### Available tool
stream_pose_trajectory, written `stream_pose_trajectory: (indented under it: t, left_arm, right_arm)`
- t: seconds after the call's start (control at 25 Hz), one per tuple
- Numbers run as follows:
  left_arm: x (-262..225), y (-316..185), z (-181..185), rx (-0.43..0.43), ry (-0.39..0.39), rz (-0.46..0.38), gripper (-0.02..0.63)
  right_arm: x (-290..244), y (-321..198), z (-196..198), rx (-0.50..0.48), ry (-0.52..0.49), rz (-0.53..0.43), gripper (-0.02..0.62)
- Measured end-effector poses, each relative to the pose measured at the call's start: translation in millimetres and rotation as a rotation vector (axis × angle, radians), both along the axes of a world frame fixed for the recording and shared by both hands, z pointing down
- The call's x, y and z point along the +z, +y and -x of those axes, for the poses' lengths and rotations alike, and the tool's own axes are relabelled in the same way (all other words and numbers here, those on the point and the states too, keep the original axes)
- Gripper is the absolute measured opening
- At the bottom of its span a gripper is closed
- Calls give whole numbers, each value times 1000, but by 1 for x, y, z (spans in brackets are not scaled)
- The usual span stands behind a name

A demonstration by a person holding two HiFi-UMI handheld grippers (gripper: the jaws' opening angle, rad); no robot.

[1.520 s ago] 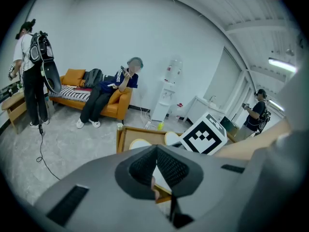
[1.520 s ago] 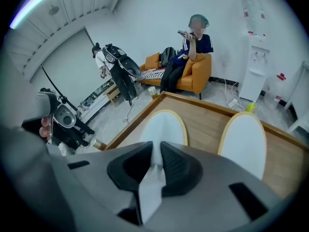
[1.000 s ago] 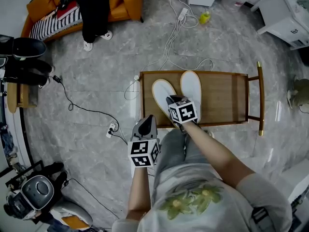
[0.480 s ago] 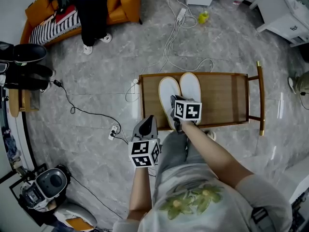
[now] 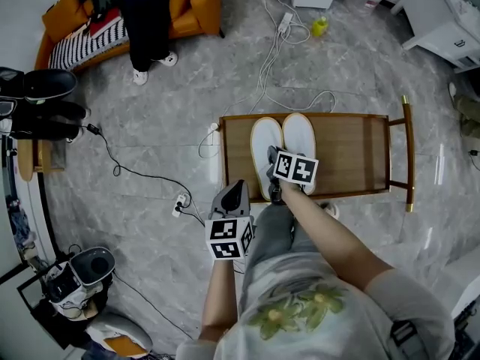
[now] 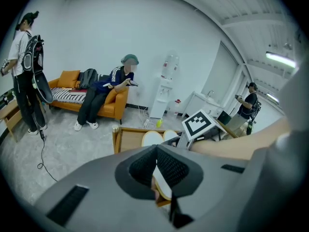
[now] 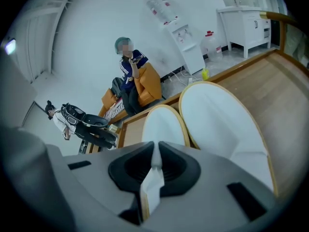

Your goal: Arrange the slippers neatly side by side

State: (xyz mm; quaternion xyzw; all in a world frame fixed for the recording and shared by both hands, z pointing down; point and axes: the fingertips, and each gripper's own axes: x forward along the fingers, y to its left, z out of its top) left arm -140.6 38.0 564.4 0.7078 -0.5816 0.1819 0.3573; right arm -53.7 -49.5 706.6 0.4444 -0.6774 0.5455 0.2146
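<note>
Two white slippers with tan soles lie side by side, toes away from me, on a low wooden table [image 5: 352,152]. The left slipper [image 5: 262,145] [image 7: 164,124] touches the right slipper [image 5: 301,137] [image 7: 222,120]. My right gripper [image 5: 271,156] [image 7: 153,166] sits over the left slipper's rear half, shut on a fold of its white fabric. My left gripper [image 5: 237,187] [image 6: 155,163] hovers off the table's near left corner, shut and empty. Its view shows both slippers [image 6: 153,138] and the right gripper's marker cube [image 6: 199,123].
Cables [image 5: 270,58] and a power strip [image 5: 180,201] trail over the grey floor left of and beyond the table. A person sits on an orange sofa [image 5: 187,6] at the back left. White cabinets [image 5: 442,17] stand at the back right. A person [image 6: 26,66] stands at the left.
My right gripper has swung the left slipper rightward and straightened it, so it now lies against the right slipper. The left gripper has barely moved.
</note>
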Motion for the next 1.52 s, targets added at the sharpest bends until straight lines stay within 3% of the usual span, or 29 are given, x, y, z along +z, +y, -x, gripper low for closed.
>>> stream_pose_trajectory:
  t: [0.32,0.56,0.64,0.88,1.24,1.52]
  left_arm:
    - [-2,2,0,1,-2,0,15]
    - [-8,-3,1,3,-4,-17,15]
    - [-13,-5,2,4,-3,-25,15]
    - [-25,-13,1,8,-5,-51,15]
    - [-55,-27,14,-23,9,-111,15]
    - [-71,-35,7,10,32,-136,15]
  right_arm:
    - [0,0,6,-6,-36,9,52]
    - [-16,-2,12,-101,-32,-33,204]
    - [-27,-3,14,-133,-27,-59,225]
    - [-73,-9,11,-177,-67,-165,244]
    - [-146,-27,-24,-190,-136,-309,263]
    - [-191,-16,-36,-289,-115,-441,262]
